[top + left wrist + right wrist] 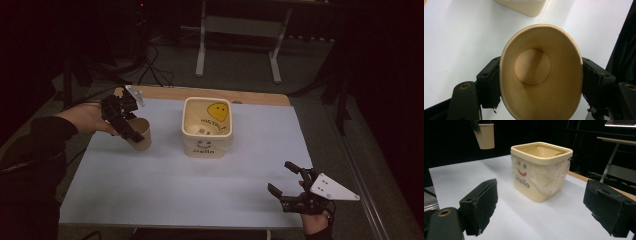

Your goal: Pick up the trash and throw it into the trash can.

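My left gripper (pixel 131 131) is shut on a tan paper cup (pixel 141 134), which hangs tilted above the left side of the table. In the left gripper view the jaws of my left gripper (pixel 541 80) press on both sides of the cup (pixel 541 100), and its inside is empty. A cream square tub (pixel 207 127) marked "Hello", with a smiley face and a clear plastic liner, stands mid-table to the cup's right. My right gripper (pixel 286 179) rests open near the front right edge. In its own view my right gripper (pixel 546 207) faces the tub (pixel 540 170), with the cup (pixel 485 136) up at the far left.
A white sheet (pixel 165 190) covers the wooden table (pixel 260 98). A yellow smiley picture (pixel 219 111) shows on the tub's inner wall. Metal legs of another table (pixel 201 45) stand on the dark floor behind, with cables (pixel 155 70) at the back left.
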A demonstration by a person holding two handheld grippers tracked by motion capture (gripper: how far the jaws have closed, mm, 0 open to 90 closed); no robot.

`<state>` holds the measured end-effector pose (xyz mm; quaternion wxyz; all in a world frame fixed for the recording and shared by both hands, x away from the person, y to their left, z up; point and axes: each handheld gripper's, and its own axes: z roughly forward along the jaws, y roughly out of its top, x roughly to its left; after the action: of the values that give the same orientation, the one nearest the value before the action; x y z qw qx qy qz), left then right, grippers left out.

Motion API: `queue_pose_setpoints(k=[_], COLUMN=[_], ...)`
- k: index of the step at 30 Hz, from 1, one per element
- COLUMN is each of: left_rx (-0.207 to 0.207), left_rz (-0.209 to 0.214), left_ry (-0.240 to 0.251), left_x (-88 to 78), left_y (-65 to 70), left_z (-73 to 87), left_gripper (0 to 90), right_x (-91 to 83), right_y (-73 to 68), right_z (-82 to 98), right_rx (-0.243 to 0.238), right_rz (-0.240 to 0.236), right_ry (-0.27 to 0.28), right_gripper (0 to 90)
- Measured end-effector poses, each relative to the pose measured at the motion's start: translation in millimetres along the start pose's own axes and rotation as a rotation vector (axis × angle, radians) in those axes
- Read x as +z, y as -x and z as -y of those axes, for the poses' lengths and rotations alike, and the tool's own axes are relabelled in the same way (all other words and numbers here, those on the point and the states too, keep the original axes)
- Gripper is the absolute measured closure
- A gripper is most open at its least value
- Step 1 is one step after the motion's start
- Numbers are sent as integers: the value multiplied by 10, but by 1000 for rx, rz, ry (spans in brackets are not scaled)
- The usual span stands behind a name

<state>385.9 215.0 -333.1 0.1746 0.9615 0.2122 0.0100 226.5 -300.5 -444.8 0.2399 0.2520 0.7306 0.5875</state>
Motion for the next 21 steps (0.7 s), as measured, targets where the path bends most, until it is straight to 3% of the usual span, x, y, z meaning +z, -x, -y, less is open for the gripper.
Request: queue_pose_setpoints(k=[13,21], left_rx=[35,62], left_rz=[-6,7], left_ry=[16,16], left_x=[-235,-287], left_y=[-5,7], left_z=[-252,-442], left_gripper=[294,298], right_x=[8,13], right_y=[-1,-4], right_z=[8,12], right_rx=[-8,-8], right_rz=[12,12], right_ry=[-3,-9], right_gripper=[122,122])
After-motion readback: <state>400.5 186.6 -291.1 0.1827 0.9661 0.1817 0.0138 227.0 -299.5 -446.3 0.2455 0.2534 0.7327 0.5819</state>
